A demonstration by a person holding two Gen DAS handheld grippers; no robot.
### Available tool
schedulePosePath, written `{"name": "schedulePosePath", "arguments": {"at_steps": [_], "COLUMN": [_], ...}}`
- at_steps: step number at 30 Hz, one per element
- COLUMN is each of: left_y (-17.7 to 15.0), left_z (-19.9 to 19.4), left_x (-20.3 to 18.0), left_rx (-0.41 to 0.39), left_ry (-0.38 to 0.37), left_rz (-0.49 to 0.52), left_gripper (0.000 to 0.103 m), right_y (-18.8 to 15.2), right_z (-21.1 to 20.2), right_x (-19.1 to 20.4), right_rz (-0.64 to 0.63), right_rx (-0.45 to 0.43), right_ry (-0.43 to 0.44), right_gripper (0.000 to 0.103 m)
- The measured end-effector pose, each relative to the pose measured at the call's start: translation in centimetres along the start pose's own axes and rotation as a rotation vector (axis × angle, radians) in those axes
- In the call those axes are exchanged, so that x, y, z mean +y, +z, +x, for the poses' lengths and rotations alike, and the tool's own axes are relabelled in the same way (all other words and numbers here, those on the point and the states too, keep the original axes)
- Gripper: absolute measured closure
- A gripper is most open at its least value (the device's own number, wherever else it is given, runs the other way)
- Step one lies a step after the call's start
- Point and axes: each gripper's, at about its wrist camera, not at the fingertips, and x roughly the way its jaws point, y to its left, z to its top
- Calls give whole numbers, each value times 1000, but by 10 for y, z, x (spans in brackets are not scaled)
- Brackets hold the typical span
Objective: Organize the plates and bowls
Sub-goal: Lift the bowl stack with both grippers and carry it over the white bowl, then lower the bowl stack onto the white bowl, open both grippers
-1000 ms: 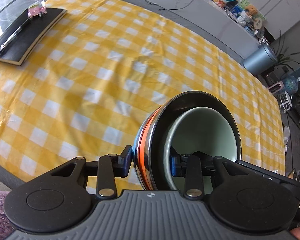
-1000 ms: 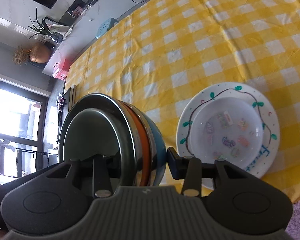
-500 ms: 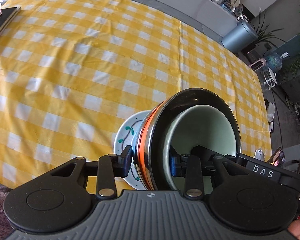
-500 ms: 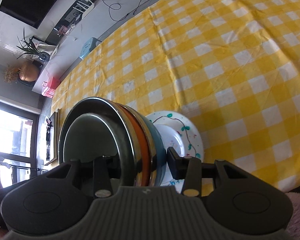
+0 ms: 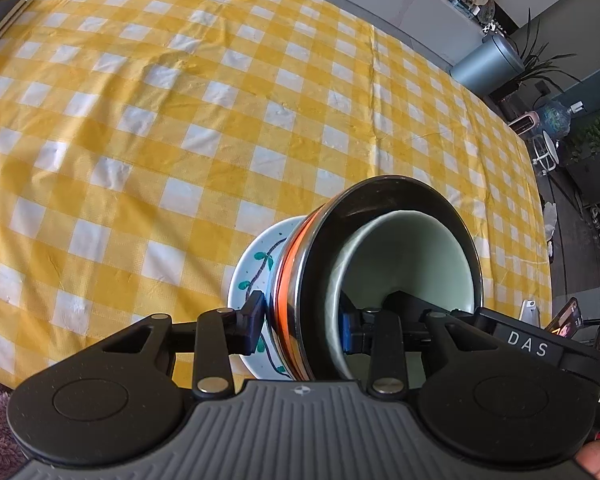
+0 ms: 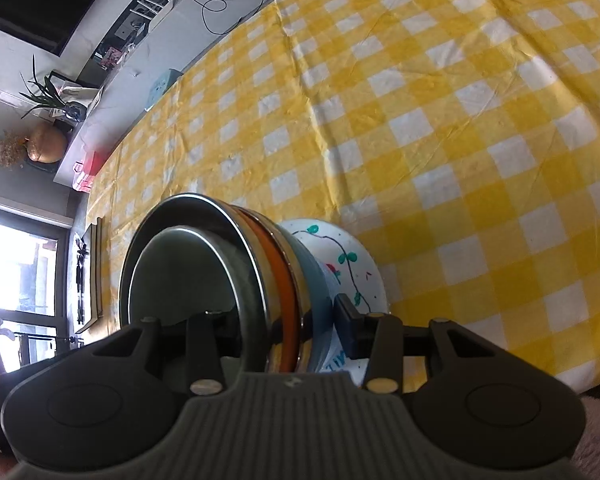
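Observation:
A nested stack of bowls (image 5: 296, 264) hangs tilted between both grippers: a steel outer bowl (image 5: 380, 190), orange and blue rims, and a pale green bowl (image 5: 412, 256) inside. My left gripper (image 5: 302, 326) is shut on the stack's near wall, one finger outside and one inside. On the opposite side my right gripper (image 6: 284, 328) is shut on the same stack (image 6: 220, 264). Just beneath lies a white plate with a painted green vine (image 5: 256, 272), (image 6: 340, 264), largely hidden by the bowls. I cannot tell whether the stack touches it.
A yellow-and-white checked cloth (image 5: 180, 120) covers the table, whose near edge runs just below the plate. A dark notebook (image 5: 4, 20) lies far left. A grey bin (image 5: 488, 64) and plants stand beyond the far edge. A thumb (image 5: 596, 456) shows bottom right.
Both grippers carried the bowl stack sideways and slightly down over the painted plate. The plate, fully seen beside the stack before, now sits mostly hidden under it. Both grips are unchanged.

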Motion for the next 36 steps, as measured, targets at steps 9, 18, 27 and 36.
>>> {"name": "schedulePosePath", "arguments": {"at_steps": [9, 18, 27, 36], "left_y": [-1, -2, -9, -46], "left_z": [4, 2, -27, -81], "left_x": [1, -3, -10, -27], "left_rx": [-8, -26, -158, -434], "left_ry": [9, 1, -10, 55], "left_rz": [16, 62, 144, 341], "left_gripper": [63, 60, 56, 56], "right_y": [1, -1, -6, -41], "right_z": [8, 5, -12, -54], "right_x": [-2, 1, 17, 47], "right_rz": [4, -29, -144, -392], "right_rx": [10, -10, -122, -336], "right_ry": [-6, -21, -59, -78], "right_gripper": [61, 59, 45, 41]}}
